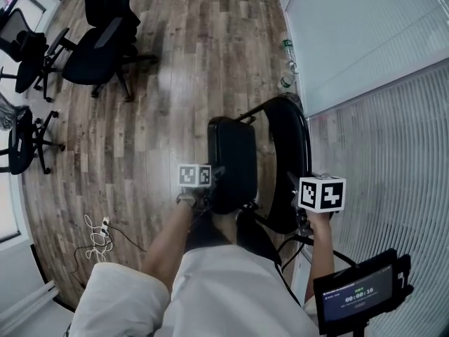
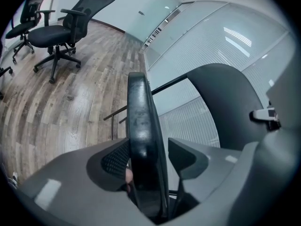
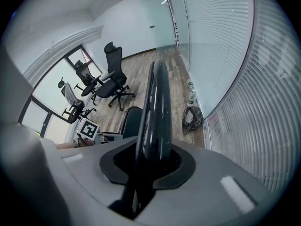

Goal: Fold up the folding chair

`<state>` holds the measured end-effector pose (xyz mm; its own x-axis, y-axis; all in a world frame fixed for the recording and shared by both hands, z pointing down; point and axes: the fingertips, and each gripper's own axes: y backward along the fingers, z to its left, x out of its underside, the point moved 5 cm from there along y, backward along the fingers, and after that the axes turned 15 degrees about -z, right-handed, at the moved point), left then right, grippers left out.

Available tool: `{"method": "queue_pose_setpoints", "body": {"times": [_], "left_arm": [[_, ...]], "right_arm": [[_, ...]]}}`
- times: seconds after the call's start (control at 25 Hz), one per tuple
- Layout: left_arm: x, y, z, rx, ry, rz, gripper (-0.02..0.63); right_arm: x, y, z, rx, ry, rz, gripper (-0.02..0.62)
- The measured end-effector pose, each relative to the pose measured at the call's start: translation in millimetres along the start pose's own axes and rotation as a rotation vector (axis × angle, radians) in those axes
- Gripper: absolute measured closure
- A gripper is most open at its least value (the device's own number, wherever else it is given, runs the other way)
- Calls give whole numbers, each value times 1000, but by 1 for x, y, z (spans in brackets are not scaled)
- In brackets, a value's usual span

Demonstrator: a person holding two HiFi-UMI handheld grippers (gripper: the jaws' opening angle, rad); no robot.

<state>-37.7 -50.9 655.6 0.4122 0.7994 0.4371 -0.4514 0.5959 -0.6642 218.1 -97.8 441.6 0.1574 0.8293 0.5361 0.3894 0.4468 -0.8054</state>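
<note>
Nearest the person, the monitor [image 1: 358,297] with a timer sits just this side of the folding chair [image 1: 284,188], at its right. Both tools are on the chair. The right tool [image 3: 153,159] is clamped on the edge of the glossy black backrest [image 3: 157,102], its jaws drawn close around it. The left tool [image 2: 148,152] has its jaws set wide with the edge of the seat [image 2: 138,126] between them. One pad lies against the seat, while the other seems to stand just clear of it by a sliver, so this looks more like a cradle than a firm pinch.

The seat is tipped up nearly on edge and stands beside the backrest, but a gap of wood floor [image 1: 175,104] shows between the two. By my reading, the fold is well along but not finished. The seat has yet to be brought flat against the backrest. The chair's legs are mostly hidden, so I cannot tell how far they have closed.

Left of the chair, a white cable [image 1: 98,234] lies on the floor. Just beyond the chair, by the glass wall [image 1: 379,160], are some bottles [image 1: 287,79] and a dark bag [image 3: 192,117]. Farther off, well apart from the chair, stand black office chairs [image 1: 105,41].
</note>
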Motion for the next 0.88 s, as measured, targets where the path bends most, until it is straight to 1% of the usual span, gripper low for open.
{"method": "queue_pose_setpoints", "body": {"times": [0.32, 0.44, 0.64, 0.88], "left_arm": [[2, -4, -8, 5, 9, -6, 350], [1, -5, -16, 16, 12, -8, 350], [-2, -7, -35, 42, 6, -11, 350], [-4, -15, -51, 62, -1, -11, 348]], "right_arm": [[3, -4, 4, 16, 26, -3, 525], [2, -2, 7, 12, 9, -4, 523], [-2, 1, 11, -15, -33, -38, 515], [-7, 2, 11, -28, -36, -45, 518]]}}
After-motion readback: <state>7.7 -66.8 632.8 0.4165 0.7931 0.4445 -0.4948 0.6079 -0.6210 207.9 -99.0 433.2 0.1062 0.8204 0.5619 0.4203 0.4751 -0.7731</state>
